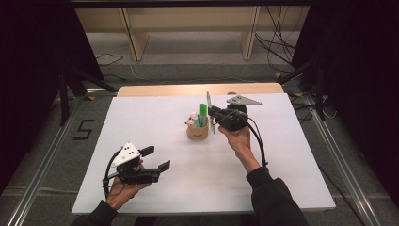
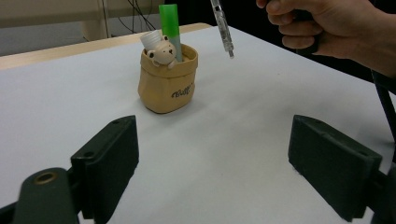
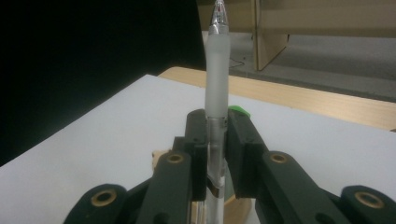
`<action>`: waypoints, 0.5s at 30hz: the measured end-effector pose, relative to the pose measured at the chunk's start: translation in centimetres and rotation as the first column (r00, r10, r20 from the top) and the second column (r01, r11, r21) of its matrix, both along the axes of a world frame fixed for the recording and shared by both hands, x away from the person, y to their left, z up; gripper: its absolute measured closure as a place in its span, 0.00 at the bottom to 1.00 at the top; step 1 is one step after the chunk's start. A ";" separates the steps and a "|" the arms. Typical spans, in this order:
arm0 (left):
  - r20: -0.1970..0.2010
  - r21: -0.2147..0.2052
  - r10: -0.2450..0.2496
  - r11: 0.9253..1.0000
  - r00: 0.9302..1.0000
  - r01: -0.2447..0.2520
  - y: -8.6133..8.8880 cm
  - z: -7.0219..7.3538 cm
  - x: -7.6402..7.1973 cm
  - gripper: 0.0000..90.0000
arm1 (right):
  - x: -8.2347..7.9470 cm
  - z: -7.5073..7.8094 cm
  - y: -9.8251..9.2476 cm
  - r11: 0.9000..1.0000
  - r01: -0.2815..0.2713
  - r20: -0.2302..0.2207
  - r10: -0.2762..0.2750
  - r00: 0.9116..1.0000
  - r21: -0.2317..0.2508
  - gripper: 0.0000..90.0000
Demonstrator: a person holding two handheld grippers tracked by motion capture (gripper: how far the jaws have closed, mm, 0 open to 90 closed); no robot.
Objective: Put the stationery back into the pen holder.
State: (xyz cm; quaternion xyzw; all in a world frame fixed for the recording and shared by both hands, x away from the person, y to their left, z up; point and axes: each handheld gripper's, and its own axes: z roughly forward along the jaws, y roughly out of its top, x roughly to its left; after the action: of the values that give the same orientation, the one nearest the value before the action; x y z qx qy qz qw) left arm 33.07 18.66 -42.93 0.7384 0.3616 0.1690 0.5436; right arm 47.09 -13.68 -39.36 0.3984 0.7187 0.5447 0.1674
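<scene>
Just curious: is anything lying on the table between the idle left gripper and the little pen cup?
No. In the left gripper view, only bare white table lies between the left gripper and the pen cup.

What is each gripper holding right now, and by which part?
Right gripper: shut on the clear plastic pen, clamped on the barrel just below its frosted grip sleeve. Left gripper: open, holding nothing.

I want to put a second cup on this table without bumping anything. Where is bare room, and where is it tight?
The white table top is bare left of the tan pen holder, and between the holder and the near edge. Bare also right of the right gripper. It is crowded beside the holder, where that gripper holds a clear pen. The left gripper occupies the near-left corner.
</scene>
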 end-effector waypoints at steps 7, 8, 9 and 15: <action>0.001 0.000 0.000 1.000 1.000 0.000 0.0 0.0 0.0 0.18 | 0.6 0.2 0.6 1.000 0.007 0.004 -0.007 1.000 0.003 0.89; 0.001 0.000 0.000 1.000 1.000 0.000 0.0 0.0 0.0 0.18 | 0.6 0.2 0.7 1.000 0.008 0.006 -0.008 1.000 0.002 0.89; 0.001 0.000 0.001 1.000 1.000 -0.001 0.0 0.0 0.0 0.18 | 0.7 0.1 0.7 1.000 0.010 0.004 -0.010 1.000 0.003 0.89; 0.000 0.000 0.000 1.000 1.000 0.000 0.0 0.0 0.0 0.18 | 1.3 0.0 1.1 1.000 0.011 0.000 -0.011 1.000 0.006 0.89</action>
State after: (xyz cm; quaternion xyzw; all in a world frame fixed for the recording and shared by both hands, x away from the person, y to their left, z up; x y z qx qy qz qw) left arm 33.09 18.70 -42.91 0.7383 0.3617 0.1689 0.5437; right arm 48.35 -12.62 -39.37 0.4027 0.7150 0.5459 0.1691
